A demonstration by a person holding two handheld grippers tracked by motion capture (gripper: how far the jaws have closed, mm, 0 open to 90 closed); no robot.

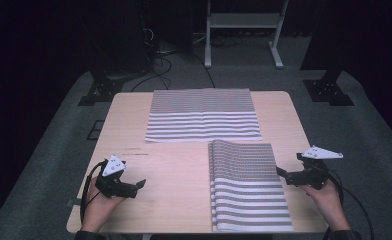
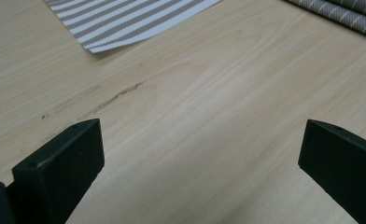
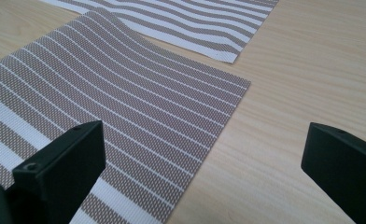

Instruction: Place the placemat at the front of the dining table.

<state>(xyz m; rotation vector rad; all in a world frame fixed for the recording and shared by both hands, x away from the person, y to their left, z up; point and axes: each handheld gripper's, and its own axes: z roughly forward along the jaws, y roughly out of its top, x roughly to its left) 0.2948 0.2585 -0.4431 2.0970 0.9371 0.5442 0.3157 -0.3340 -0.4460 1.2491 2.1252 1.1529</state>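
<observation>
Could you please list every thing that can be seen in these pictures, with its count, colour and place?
striped placemats: 2, grey-brown and white; far placemat lies flat across the far middle of the table, near placemat lies lengthwise at the near right, its far left part slightly raised.
table: 1, light wood, centre of the high view.
white frame: 1, on the floor beyond the table.
black stands: 2, on the floor, one at far left, one at far right.
cables: several, black, on the grey floor behind the table.
left gripper: 1, black, jaws open, over bare wood at near left.
right gripper: 1, black, jaws open, at the near placemat's right edge.
hands: 2, left hand, right hand.
</observation>
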